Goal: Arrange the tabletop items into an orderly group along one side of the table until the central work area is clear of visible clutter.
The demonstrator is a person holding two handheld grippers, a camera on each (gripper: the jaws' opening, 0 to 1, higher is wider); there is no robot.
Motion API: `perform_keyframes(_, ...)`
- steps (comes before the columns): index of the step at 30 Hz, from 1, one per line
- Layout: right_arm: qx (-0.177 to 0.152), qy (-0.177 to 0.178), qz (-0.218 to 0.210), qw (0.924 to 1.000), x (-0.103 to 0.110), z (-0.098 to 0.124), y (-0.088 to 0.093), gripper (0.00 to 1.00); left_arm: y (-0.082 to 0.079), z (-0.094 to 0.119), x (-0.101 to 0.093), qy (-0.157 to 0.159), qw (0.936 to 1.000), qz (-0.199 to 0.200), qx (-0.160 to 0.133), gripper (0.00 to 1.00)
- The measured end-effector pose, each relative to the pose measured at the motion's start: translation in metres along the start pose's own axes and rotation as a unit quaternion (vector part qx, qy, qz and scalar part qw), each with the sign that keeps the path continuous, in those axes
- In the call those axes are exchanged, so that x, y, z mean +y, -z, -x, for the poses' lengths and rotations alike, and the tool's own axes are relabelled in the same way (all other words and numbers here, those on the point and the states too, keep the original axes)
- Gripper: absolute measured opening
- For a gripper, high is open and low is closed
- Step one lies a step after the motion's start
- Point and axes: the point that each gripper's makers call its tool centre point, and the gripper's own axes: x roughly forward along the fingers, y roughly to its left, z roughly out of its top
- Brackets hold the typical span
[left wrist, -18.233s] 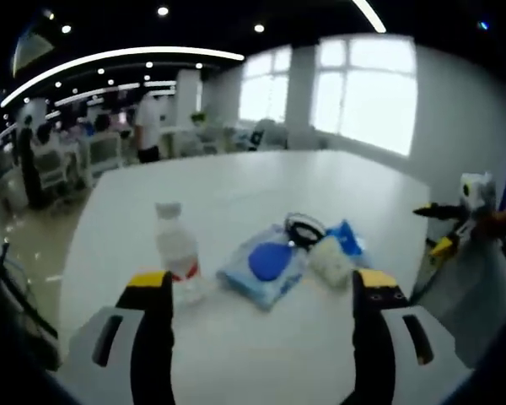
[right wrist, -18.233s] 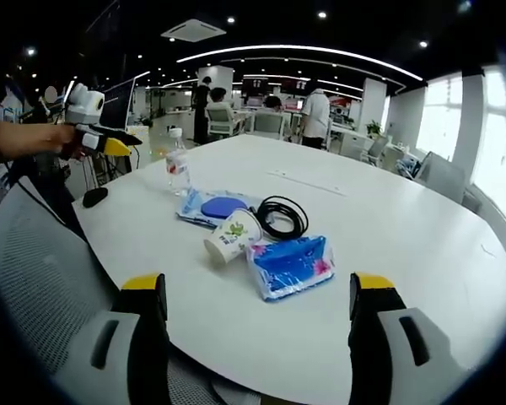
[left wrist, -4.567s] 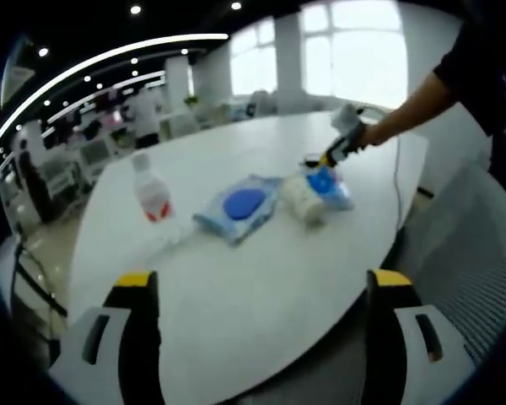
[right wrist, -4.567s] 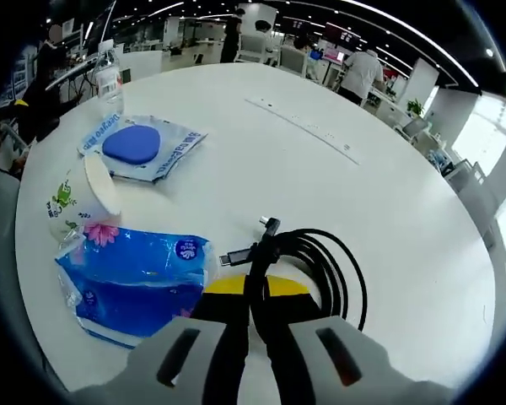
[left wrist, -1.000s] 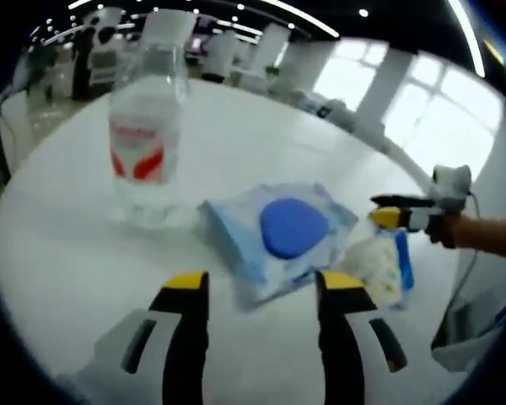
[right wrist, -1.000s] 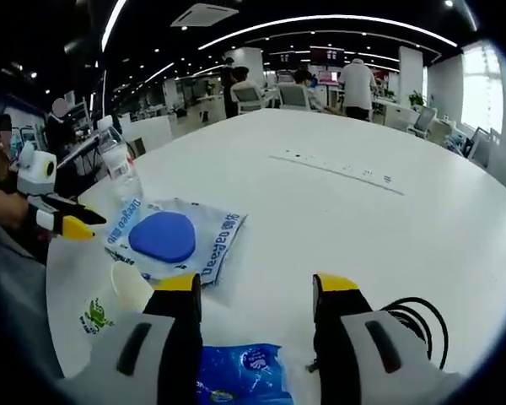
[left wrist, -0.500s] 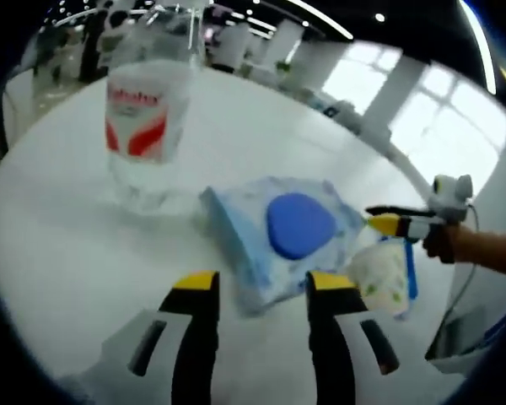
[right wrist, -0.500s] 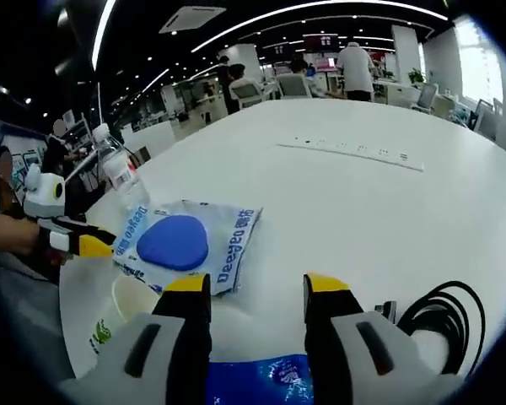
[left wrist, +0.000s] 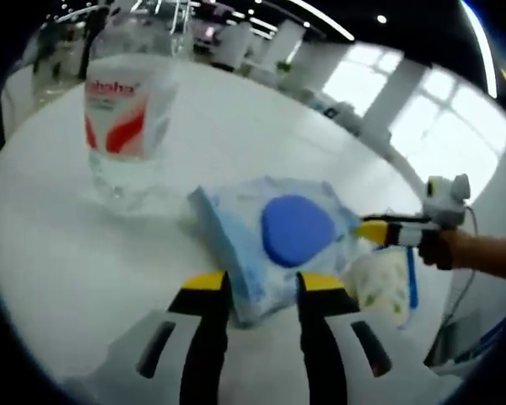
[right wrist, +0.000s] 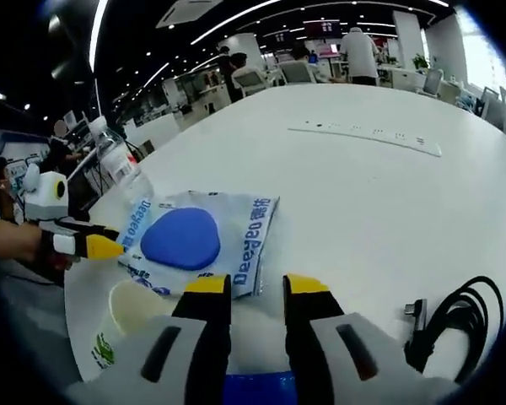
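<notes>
A wet-wipes pack (left wrist: 278, 240) with a blue lid lies on the white table (left wrist: 51, 253). Its near corner sits between the jaws of my left gripper (left wrist: 263, 285), which is open with a narrow gap. A clear water bottle (left wrist: 122, 110) stands to the left of the pack. To the right lies a paper cup (left wrist: 379, 283), on its side. My right gripper (right wrist: 257, 287) is open and narrowed, just short of the wipes pack (right wrist: 202, 236) and above a blue tissue pack (right wrist: 253, 386). The cup (right wrist: 131, 308) lies to its left. A coiled black cable (right wrist: 455, 325) lies to its right.
A hand holds the right gripper (left wrist: 405, 232) at the wipes pack's far edge. The left gripper (right wrist: 76, 245) comes in from the left of the right gripper view, near the bottle (right wrist: 118, 164). A white power strip (right wrist: 379, 135) lies farther across the table. People and desks fill the background.
Both grippers have moved closer to the wipes pack and their jaws have narrowed steadily. The pack's corner now sits between the left jaws. The cable lies put down on the table.
</notes>
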Motion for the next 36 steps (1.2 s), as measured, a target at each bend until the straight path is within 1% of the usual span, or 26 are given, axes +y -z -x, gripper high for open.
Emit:
perform_keyframes(2,0.001,-0.005,-0.006,1.0000,0.004,-0.001,0.001,0.20,0.002,-0.002,0.000,-0.001,1.0000,0.000,0.005,0.24)
perform_keyframes(4,0.002,-0.004,-0.010,0.9999,0.005,-0.003,0.001,0.16,0.003,-0.002,0.000,-0.004,0.9999,-0.006,0.007,0.22)
perform_keyframes(5,0.001,0.000,-0.011,0.9999,0.004,-0.003,0.000,0.13,0.003,-0.002,0.001,-0.006,0.9999,-0.007,0.006,0.21)
perform_keyframes(6,0.000,0.008,-0.015,0.9999,0.002,-0.002,0.000,0.05,0.003,-0.003,0.001,-0.008,0.9999,-0.007,0.006,0.20)
perform_keyframes(7,-0.004,0.012,-0.019,0.9997,0.001,-0.001,-0.002,0.04,0.004,-0.002,0.002,-0.012,0.9999,-0.005,0.008,0.17)
perform_keyframes(9,-0.009,0.008,-0.030,0.9995,0.003,0.000,-0.006,0.02,0.005,-0.002,0.003,-0.015,0.9998,0.000,0.010,0.10)
perform_keyframes(14,-0.009,0.004,-0.029,0.9995,0.008,0.004,-0.007,0.01,0.004,-0.001,0.005,-0.021,0.9997,0.004,0.009,0.07)
perform_keyframes(20,-0.014,0.002,-0.022,0.9997,0.011,0.009,-0.007,0.00,-0.002,0.000,0.005,-0.024,0.9997,0.004,0.003,0.02)
perform_keyframes(25,-0.022,0.002,-0.027,0.9994,0.009,0.014,-0.009,0.00,-0.004,0.000,0.001,-0.022,0.9998,0.000,0.003,0.01)
perform_keyframes(31,-0.027,0.001,-0.026,0.9993,0.008,0.021,-0.006,0.00,-0.008,-0.003,-0.004,-0.019,0.9998,-0.007,0.003,0.00)
perform_keyframes(33,-0.030,0.001,-0.016,0.9994,0.006,0.023,-0.006,0.00,-0.010,-0.004,-0.005,-0.017,0.9998,-0.009,0.003,0.00)
perform_keyframes(36,-0.028,0.001,-0.011,0.9995,0.004,0.026,-0.004,0.00,-0.012,-0.008,-0.008,-0.011,0.9999,-0.009,0.005,0.00)
